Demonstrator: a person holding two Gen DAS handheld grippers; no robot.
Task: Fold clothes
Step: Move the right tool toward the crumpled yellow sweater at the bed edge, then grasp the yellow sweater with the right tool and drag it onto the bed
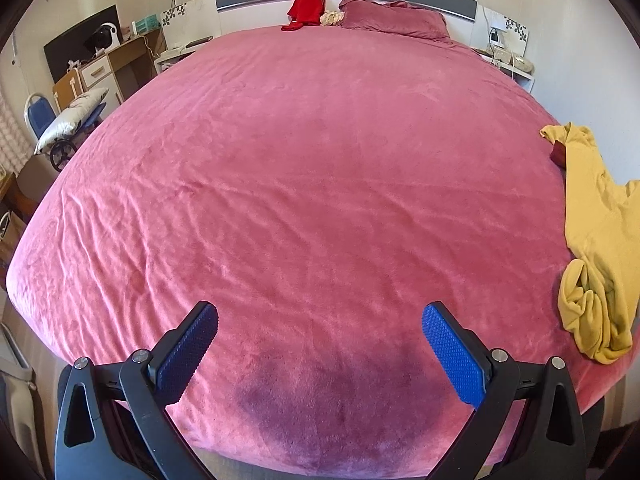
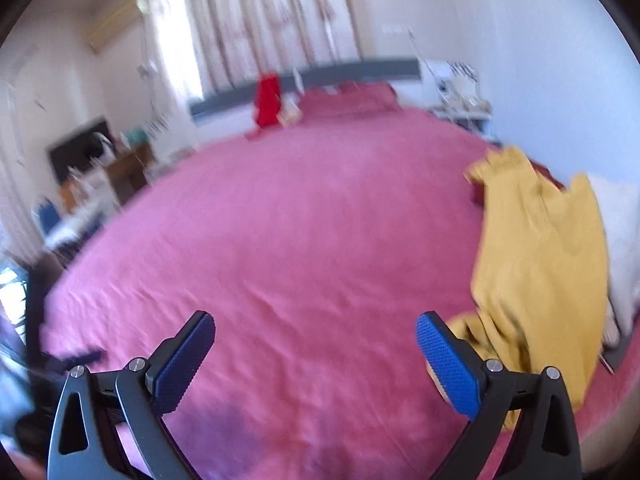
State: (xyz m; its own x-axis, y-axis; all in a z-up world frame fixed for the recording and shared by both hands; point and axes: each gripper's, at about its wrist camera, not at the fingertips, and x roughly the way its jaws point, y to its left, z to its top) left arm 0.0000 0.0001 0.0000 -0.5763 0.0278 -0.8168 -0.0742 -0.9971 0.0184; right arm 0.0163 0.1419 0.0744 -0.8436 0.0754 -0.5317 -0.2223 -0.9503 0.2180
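Left gripper (image 1: 320, 320) and right gripper (image 2: 315, 330): jaws wide, nothing between them, above the pink bed (image 1: 312, 184). Yellow garment (image 2: 536, 264) lies crumpled at the bed's right edge.

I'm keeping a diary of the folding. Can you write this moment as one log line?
left gripper: open, empty | right gripper: open, empty | yellow garment: crumpled, bed's right edge | folding: not started
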